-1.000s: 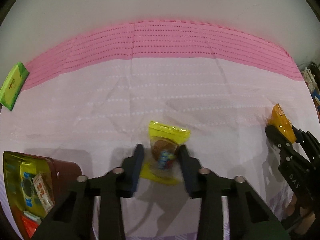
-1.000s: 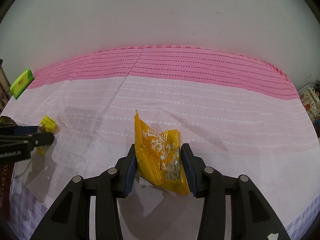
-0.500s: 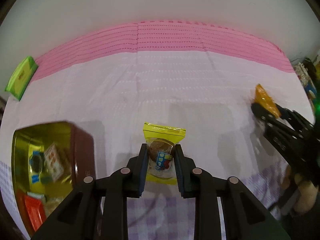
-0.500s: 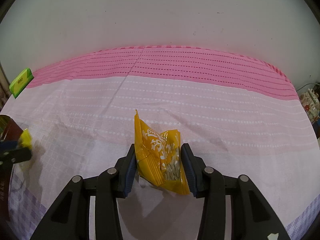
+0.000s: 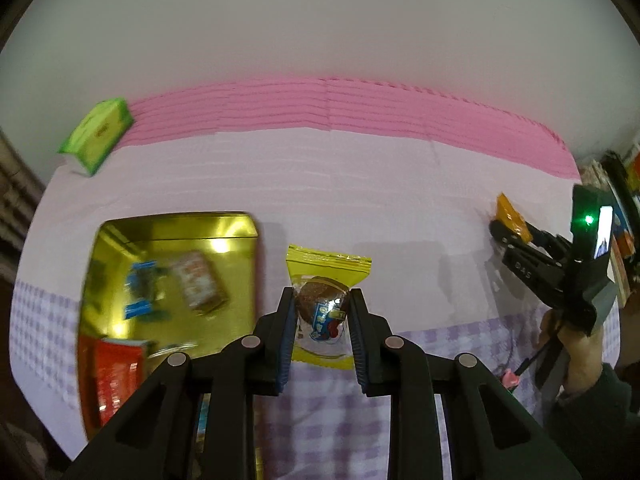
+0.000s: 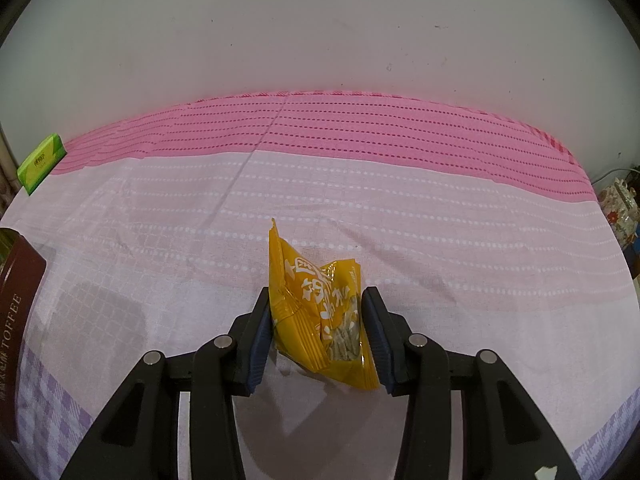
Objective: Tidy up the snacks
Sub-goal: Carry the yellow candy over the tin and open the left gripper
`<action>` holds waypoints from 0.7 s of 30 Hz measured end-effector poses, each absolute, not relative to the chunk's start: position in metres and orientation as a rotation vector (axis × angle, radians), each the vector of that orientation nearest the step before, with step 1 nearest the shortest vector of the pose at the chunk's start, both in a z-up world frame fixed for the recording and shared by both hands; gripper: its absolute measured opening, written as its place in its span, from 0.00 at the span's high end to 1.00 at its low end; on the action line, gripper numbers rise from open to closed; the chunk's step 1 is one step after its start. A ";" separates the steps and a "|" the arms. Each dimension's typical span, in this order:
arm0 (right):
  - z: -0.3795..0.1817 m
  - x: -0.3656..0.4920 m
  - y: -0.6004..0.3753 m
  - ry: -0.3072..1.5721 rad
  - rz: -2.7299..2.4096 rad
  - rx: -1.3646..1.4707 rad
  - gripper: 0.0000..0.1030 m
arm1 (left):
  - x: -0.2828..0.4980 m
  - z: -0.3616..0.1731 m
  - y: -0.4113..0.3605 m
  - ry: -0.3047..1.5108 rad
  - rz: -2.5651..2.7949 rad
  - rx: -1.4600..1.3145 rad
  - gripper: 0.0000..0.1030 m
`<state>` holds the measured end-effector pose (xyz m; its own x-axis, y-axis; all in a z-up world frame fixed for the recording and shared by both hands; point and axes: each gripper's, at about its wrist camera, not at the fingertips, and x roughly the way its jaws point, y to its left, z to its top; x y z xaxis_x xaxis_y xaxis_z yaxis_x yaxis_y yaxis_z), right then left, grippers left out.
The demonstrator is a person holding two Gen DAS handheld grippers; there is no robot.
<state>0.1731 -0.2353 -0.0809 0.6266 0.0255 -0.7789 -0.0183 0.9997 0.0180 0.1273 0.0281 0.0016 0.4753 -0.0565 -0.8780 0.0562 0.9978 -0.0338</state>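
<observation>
Crinkly yellow packet beside glossy gold tin.

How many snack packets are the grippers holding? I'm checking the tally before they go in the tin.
2: a yellow cookie packet in the left gripper, an orange seed packet in the right gripper.

Background: cloth-covered table against a plain wall

The tablecloth is pale pink with white dotted lines, a deep pink band along its far edge and lilac check at its near edge. A white wall stands behind. Patterned clutter sits at far right.
</observation>
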 end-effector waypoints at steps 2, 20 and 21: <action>-0.081 0.173 -0.236 0.893 0.025 0.008 0.60 | 0.124 0.006 0.042 1.063 -0.044 0.002 0.75; -0.082 0.173 -0.236 0.893 0.024 0.003 0.60 | 0.129 -0.003 0.154 1.092 0.168 -0.080 0.75; -0.082 0.173 -0.236 0.893 0.024 0.002 0.60 | 0.131 -0.005 0.157 1.094 0.172 -0.080 0.75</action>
<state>0.1732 -0.2365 -0.0817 0.6265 0.0221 -0.7791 -0.0202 0.9997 0.0122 0.1305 0.1567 -0.0047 0.4473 0.0991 -0.8889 -0.1776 0.9839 0.0203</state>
